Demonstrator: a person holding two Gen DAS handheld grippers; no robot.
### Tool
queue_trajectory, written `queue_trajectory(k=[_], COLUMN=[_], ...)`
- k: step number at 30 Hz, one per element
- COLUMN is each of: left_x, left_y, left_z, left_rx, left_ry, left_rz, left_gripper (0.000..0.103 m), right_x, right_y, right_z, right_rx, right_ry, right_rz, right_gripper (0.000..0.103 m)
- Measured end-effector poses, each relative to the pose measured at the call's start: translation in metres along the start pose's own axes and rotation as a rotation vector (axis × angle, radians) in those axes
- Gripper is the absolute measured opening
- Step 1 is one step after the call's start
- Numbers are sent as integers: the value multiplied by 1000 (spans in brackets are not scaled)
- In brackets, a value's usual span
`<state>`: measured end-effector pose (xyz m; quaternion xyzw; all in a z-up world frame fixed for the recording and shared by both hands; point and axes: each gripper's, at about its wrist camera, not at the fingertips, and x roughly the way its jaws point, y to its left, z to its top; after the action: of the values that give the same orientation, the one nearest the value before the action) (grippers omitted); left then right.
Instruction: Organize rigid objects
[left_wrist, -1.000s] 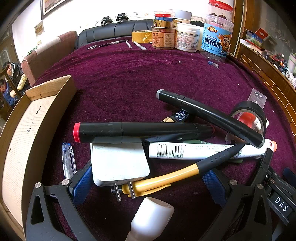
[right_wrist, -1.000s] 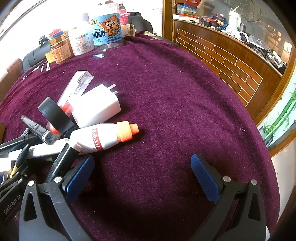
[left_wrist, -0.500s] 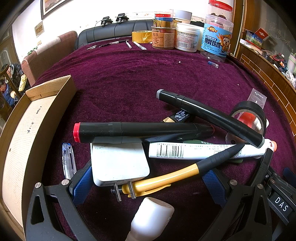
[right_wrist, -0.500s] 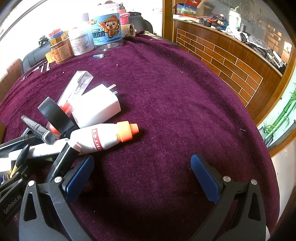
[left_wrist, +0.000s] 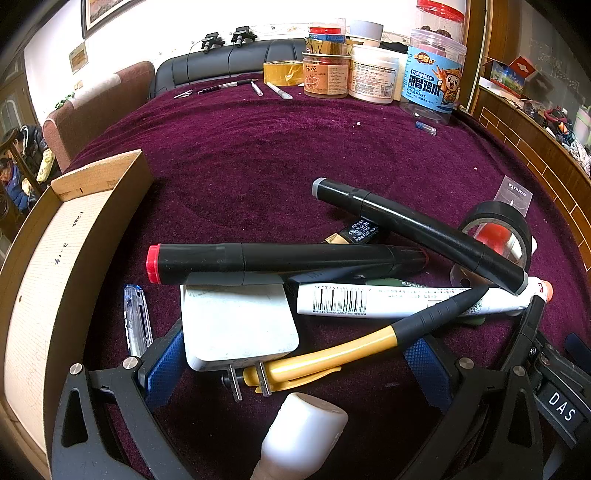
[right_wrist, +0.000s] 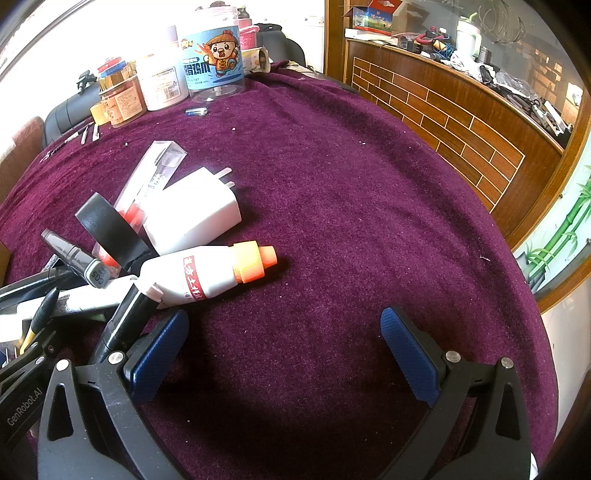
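A heap of objects lies on the purple cloth. In the left wrist view my left gripper (left_wrist: 295, 369) is open and low over it, with a white charger (left_wrist: 236, 325) and a yellow-and-black pen (left_wrist: 332, 354) between its blue pads. Beyond lie a red-capped black marker (left_wrist: 277, 258), a grey-capped black marker (left_wrist: 417, 229), a white barcoded tube (left_wrist: 406, 301) and a black tape roll (left_wrist: 495, 232). My right gripper (right_wrist: 284, 358) is open over bare cloth, just right of a white glue bottle with an orange cap (right_wrist: 214, 273) and a second white charger (right_wrist: 195, 214).
A wooden box (left_wrist: 74, 240) stands at the left, with a clear blue pen (left_wrist: 136, 321) beside it. A white bottle (left_wrist: 306, 432) sits under the left gripper. Jars (left_wrist: 432, 85) and small tools line the far edge. A wood-panelled counter (right_wrist: 461, 122) borders the right side.
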<state>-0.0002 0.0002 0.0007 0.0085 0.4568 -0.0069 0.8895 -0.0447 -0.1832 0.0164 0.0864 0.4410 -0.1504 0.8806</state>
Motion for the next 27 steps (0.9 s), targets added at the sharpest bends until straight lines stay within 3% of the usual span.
queue_trajectory(k=[19,22,24,27], left_x=[-1,-1,-5,-9], left_y=[2,7,14,10], left_z=[-1,1,-3,-11], left_rx=[12,77,87,136], left_ry=[6,55,56,45], left_rz=[-8,-71,-113,-102], left_gripper=[102,101,101,102], right_x=[4,2,0,-5], right_y=[2,0,-8,-16], right_z=[1,2,2,-3], right_rx=[-5,-92,-79,-67], right_ry=[0,25,33,38], right_rz=[-1,71,132,179], right_gripper=[103,103,103,103])
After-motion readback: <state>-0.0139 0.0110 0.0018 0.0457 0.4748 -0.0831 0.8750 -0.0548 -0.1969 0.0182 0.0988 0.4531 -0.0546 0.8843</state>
